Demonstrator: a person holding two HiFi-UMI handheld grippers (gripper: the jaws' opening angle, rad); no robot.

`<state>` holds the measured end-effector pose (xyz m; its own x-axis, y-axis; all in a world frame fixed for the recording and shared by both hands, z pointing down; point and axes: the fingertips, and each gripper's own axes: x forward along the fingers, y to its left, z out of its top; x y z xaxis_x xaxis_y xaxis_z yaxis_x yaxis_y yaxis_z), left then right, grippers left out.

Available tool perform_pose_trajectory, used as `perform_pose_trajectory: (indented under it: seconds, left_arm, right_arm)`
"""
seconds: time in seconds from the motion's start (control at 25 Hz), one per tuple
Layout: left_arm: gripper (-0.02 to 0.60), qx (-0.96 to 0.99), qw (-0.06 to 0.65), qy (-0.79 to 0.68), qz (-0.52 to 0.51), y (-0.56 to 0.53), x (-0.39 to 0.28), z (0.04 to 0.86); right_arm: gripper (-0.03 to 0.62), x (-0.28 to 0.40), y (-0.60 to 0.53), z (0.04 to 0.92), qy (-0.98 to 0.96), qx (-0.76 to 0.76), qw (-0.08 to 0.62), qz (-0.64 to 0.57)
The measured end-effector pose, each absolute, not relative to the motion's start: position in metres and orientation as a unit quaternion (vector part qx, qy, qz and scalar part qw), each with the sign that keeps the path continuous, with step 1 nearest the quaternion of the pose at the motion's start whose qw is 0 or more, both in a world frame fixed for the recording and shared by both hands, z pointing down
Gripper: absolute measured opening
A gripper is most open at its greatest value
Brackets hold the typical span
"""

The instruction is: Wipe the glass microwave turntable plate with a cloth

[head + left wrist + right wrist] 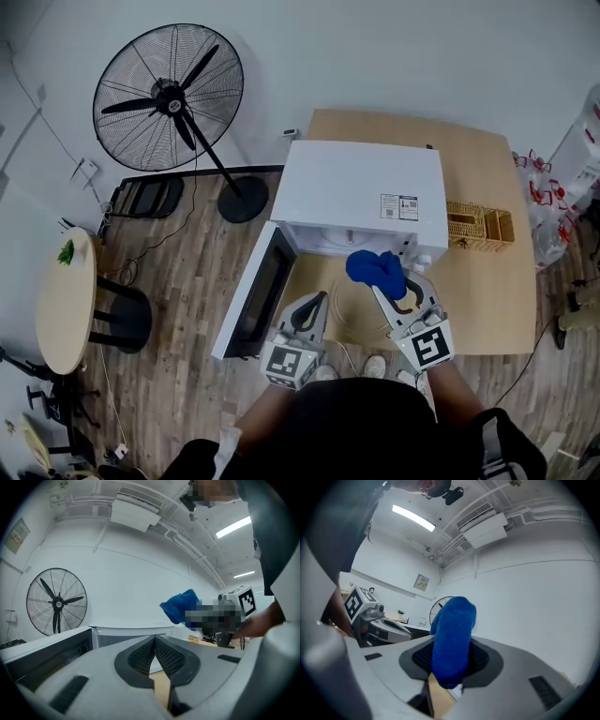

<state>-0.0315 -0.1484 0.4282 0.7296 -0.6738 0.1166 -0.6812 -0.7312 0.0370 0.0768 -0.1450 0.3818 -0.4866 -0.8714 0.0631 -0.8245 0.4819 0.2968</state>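
In the head view my right gripper [392, 287] is shut on a blue cloth [375, 269], held up in front of the open white microwave [361, 197]. The cloth [452, 639] sticks up bunched between the jaws of the right gripper [451, 660] in its own view. My left gripper [314, 302] hangs to the left of it, beside the microwave door [258, 291], shut with nothing in it [154, 641]. A faint curved rim, seemingly the glass plate [349, 319], lies on the wooden table [487, 281] between the two grippers. The left gripper view also shows the cloth [180, 605].
A wicker basket [480, 226] stands on the table to the microwave's right. A large standing fan [169, 98] is on the floor at the back left. A round side table [64, 300] sits far left. Plastic bags [553, 202] lie at the right.
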Motion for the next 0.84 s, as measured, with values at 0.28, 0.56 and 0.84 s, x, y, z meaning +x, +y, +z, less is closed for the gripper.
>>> perform_pose_trajectory:
  seconds: [0.28, 0.56, 0.84]
  left_arm:
    - [0.006, 0.932, 0.030, -0.360, 0.037, -0.148, -0.023, 0.418]
    - [0.005, 0.930, 0.032, -0.366, 0.034, -0.146, -0.027, 0.419]
    - [0.005, 0.928, 0.035, -0.368, 0.037, -0.146, -0.028, 0.420]
  right_arm:
    - [0.130, 0.086, -0.145, 0.374, -0.844, 0.514, 0.099, -0.118]
    - [0.132, 0.090, -0.143, 0.371, -0.840, 0.521, 0.095, -0.119]
    - [0.132, 0.087, -0.142, 0.364, -0.839, 0.521, 0.086, -0.134]
